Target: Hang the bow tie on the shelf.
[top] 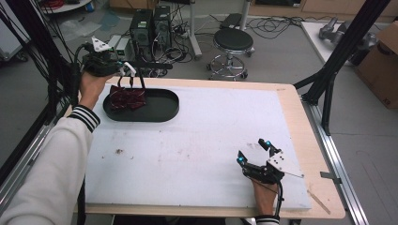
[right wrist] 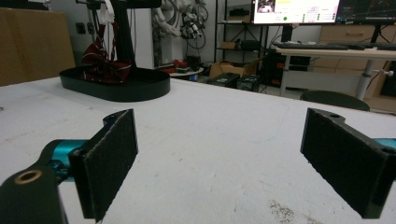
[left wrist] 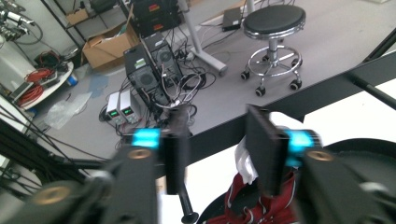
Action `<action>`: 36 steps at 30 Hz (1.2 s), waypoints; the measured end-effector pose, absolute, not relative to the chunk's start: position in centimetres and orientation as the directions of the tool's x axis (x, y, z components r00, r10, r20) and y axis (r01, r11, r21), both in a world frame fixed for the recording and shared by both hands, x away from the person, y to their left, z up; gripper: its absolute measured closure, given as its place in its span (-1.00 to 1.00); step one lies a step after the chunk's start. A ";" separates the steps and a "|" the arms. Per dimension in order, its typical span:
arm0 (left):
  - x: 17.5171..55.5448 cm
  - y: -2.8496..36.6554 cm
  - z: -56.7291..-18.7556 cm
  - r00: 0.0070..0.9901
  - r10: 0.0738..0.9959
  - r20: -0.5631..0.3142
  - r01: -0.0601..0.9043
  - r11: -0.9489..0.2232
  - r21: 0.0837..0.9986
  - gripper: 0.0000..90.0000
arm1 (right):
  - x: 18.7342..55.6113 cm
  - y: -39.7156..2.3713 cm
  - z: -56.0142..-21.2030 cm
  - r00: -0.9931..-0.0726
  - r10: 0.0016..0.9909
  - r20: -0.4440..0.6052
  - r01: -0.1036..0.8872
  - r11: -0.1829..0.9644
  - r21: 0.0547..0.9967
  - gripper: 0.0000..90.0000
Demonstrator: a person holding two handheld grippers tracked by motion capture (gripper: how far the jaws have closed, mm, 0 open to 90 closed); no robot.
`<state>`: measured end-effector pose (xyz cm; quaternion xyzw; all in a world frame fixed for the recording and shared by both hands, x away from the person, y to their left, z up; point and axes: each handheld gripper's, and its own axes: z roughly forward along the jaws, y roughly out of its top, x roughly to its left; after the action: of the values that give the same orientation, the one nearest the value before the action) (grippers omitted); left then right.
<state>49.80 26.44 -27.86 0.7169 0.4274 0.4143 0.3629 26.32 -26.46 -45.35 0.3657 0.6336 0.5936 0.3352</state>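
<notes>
A black oval tray (top: 159, 110) is sitting at the far left of the white bench (top: 197, 145), its long axis running left to right along the bench's far edge. A dark red cloth with white stripes (top: 127, 98) is lying bunched in the tray's left end, with no clear direction of its own. The left tongs (top: 133, 79) are hanging directly above that left end of the tray, pointing down at the cloth; in the left gripper view the 2 jaws are standing apart with a gap between them, released, and the cloth (left wrist: 261, 205) is showing just below them. The right tongs (top: 256, 152) are resting well apart from the tray, near the bench's near right corner, pointing away from the person; their 2 jaws are spread wide over bare bench, holding nothing.
</notes>
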 end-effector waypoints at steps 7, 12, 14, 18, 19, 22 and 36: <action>48.8 27.2 -27.4 0.358 0.910 0.210 0.233 -0.305 0.923 -0.65 | 26.3 -26.4 -45.3 -0.508 0.862 0.006 0.064 0.030 0.997 -0.78; 47.3 27.4 -27.8 0.436 0.881 0.185 0.152 -0.274 0.950 -0.87 | 26.3 -26.4 -45.3 -0.508 0.861 0.005 0.063 0.032 0.998 -0.78; 46.3 27.3 -28.0 0.485 0.862 0.146 0.129 -0.235 0.963 -0.87 | 26.3 -26.4 -45.3 -0.507 0.862 0.000 0.060 0.035 0.998 -0.77; 43.1 26.8 -28.4 0.554 0.823 0.123 0.069 -0.193 0.979 -0.87 | 26.3 -26.4 -45.3 -0.507 0.862 -0.007 0.055 0.040 0.998 -0.78; 42.3 26.7 -28.7 0.568 0.814 0.121 0.053 -0.183 0.982 -0.87 | 26.3 -26.4 -45.3 -0.506 0.863 -0.002 0.058 0.036 0.998 -0.77; 40.0 26.3 -29.5 0.610 0.784 0.120 0.027 -0.171 0.985 -0.87 | 26.3 -26.5 -45.3 -0.501 0.865 0.011 0.063 0.024 0.998 -0.78; 31.3 29.2 -39.1 0.657 0.751 0.066 -0.022 -0.068 0.997 -0.87 | 26.3 -26.3 -45.3 -0.511 0.860 0.001 0.063 0.036 0.997 -0.78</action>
<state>31.32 29.17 -39.09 0.6620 0.2751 0.3094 0.6248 26.27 -26.34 -45.34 0.3625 0.6363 0.5919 0.3365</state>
